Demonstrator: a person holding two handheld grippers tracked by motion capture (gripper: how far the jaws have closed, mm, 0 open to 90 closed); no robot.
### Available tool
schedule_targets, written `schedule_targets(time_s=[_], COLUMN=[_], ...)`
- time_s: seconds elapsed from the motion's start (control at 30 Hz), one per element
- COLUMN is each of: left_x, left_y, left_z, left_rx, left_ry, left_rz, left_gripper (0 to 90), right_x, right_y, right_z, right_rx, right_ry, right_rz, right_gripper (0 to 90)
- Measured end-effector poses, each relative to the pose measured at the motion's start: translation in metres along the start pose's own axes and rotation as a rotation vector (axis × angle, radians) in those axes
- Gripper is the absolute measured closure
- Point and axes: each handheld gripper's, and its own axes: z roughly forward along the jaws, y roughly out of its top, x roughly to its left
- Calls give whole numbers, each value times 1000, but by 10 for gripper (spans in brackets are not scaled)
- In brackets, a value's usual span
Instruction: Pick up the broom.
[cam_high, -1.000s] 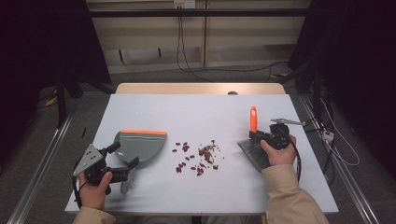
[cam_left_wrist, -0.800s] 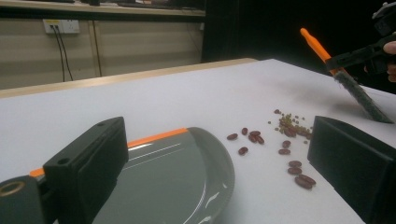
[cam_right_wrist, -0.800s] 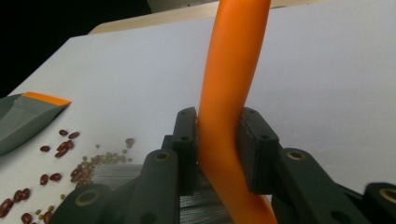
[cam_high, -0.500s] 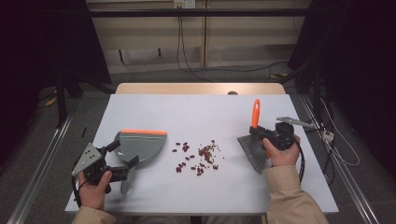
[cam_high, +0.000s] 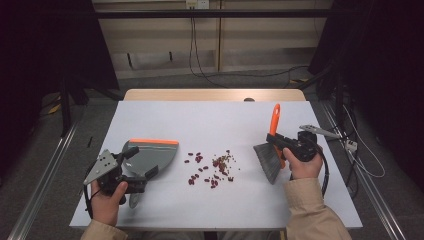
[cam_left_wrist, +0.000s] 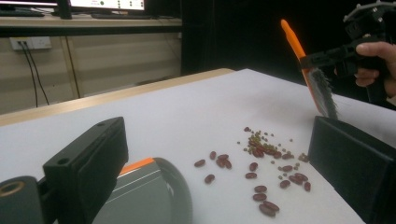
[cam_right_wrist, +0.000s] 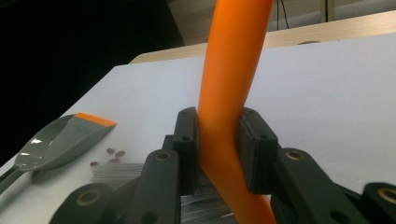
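A grey dustpan (cam_high: 150, 156) with an orange lip lies flat at the table's left, its mouth towards a scatter of red beans and small green ones (cam_high: 212, 167) in the middle. My left gripper (cam_high: 145, 161) is open, one jaw on each side of the pan's rear; the left gripper view shows the pan (cam_left_wrist: 149, 191) low between the wide-apart jaws, with the beans (cam_left_wrist: 261, 168) beyond. My right gripper (cam_high: 273, 138) is shut on the orange handle (cam_right_wrist: 229, 74) of a hand brush. Its grey bristles (cam_high: 267, 161) hang just right of the beans, with the handle tilted up and away.
The white tabletop (cam_high: 210, 120) has a wooden strip (cam_high: 215, 95) along its far edge. Cables trail from the right gripper off the table's right side. Metal floor rails run along both sides of the table.
The brush in my right gripper has tipped its handle slightly more to the right. The left gripper has edged a little towards the dustpan.
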Motion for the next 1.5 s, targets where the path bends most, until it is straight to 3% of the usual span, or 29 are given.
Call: schedule_targets(time_s=[0.37, 0.57, 0.9, 1.3, 1.5], left_x=[-12, -21, -39, -48, -55], left_y=[9, 15, 14, 12, 13], left_z=[21, 38, 70, 95, 108], left_rx=[11, 13, 56, 59, 57], left_ry=[-56, -95, -176, -200, -219], left_rz=[-34, -28, -26, -49, -58], left_gripper=[49, 49, 47, 46, 46], right_x=[5, 12, 20, 43, 55], right_y=[4, 8, 11, 21, 23], right_z=[-4, -3, -1, 8, 15], right_rx=[-39, -55, -78, -90, -99], right_ry=[32, 59, 86, 109, 130], right_rz=[-12, -11, -12, -75, -84], right_gripper=[716, 716, 716, 716, 716])
